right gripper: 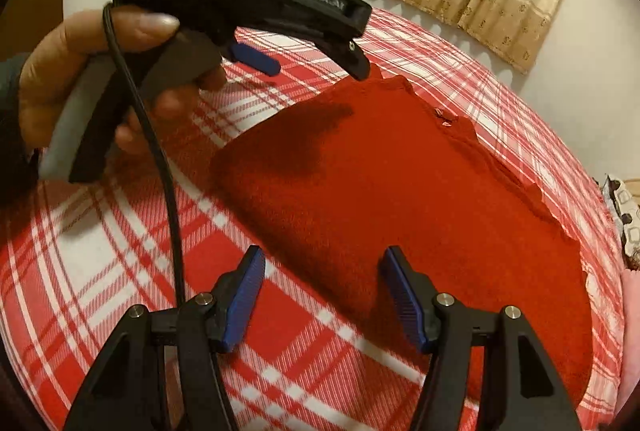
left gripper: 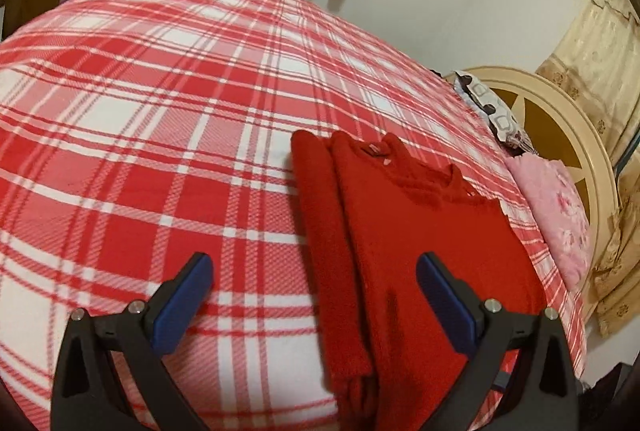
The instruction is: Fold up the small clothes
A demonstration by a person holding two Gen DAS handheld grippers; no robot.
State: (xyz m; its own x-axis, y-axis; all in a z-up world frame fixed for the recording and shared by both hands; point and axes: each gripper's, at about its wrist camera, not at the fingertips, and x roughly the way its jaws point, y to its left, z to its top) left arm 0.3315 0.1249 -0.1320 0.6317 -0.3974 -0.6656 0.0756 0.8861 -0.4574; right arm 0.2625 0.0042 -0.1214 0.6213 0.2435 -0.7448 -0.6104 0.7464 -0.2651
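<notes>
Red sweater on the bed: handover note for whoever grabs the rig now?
Left claw: open, empty, over the near end of the red knitted sweater.
Right claw: open, empty, over the sweater's near edge, not touching it.
The left claw also shows in the right wrist view, held in a hand above the sweater's far left corner.
Sweater lies flat on the red-and-white plaid bedspread, already narrowed lengthwise; one long fold sits along its left side.
Left: fold it across into a compact stack, then set it down neatly.
</notes>
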